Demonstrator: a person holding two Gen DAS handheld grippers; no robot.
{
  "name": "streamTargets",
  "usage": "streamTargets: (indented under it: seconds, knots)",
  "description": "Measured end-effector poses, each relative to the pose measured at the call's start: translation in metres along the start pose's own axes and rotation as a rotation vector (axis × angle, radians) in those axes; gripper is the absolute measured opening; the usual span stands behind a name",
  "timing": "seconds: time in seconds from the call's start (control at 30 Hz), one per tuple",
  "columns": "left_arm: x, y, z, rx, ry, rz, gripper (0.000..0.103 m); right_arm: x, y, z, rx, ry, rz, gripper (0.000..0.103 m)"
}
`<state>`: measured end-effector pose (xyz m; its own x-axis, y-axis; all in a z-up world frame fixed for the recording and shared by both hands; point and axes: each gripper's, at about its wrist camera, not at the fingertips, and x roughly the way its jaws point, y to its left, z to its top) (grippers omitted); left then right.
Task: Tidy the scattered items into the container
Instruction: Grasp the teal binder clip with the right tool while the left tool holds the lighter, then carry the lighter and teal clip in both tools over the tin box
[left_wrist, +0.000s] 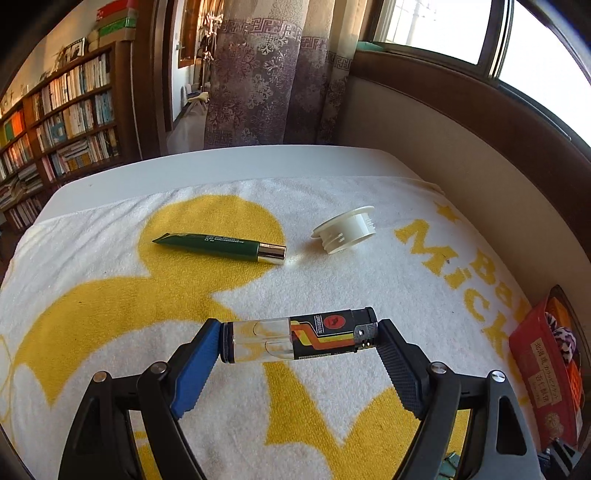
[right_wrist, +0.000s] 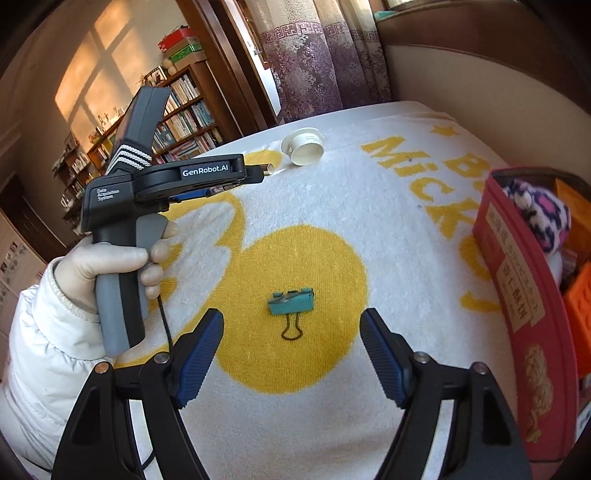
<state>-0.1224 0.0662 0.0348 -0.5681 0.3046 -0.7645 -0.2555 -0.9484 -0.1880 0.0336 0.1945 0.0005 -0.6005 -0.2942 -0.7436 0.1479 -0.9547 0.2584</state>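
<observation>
The left gripper clamps the light, rigid, slippery lighter end to end, while the right gripper gapes empty over the binder clip at twelve o'clock.

A lived-in home room: packed bookshelves at the left, patterned curtains top centre, a sunlit window upper right, and a cartoon towel covering the worktop.

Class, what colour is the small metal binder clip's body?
Teal, with black wire handles; the small metal binder clip shows best in the right wrist view.
</observation>
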Motion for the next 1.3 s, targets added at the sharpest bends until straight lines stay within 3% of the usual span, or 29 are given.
streamTargets:
  seconds: [0.13,0.3,0.37,0.4,0.83,1.3]
  knots:
    - [-0.003,0.01,-0.004,-0.034,0.007,-0.014,0.085,0.019,0.014,0.011,-0.074,0.042,-0.065,0.079]
    - [-0.006,0.01,-0.004,-0.033,-0.005,-0.011,0.085,0.054,0.026,0.007,-0.158,0.125,-0.137,0.05]
    - [-0.007,0.01,-0.004,-0.031,-0.007,-0.015,0.085,0.055,0.031,0.004,-0.2,0.1,-0.191,0.043]
    - [-0.008,0.009,-0.004,-0.03,-0.007,-0.016,0.085,0.053,0.031,0.004,-0.192,0.098,-0.187,0.035]
    - [-0.011,-0.024,-0.014,0.058,-0.001,-0.035,0.085,-0.011,0.009,-0.01,-0.027,-0.036,-0.145,0.035]
    - [-0.041,-0.08,-0.029,0.161,-0.034,-0.103,0.085,-0.12,-0.054,-0.026,0.159,-0.27,-0.253,0.035]
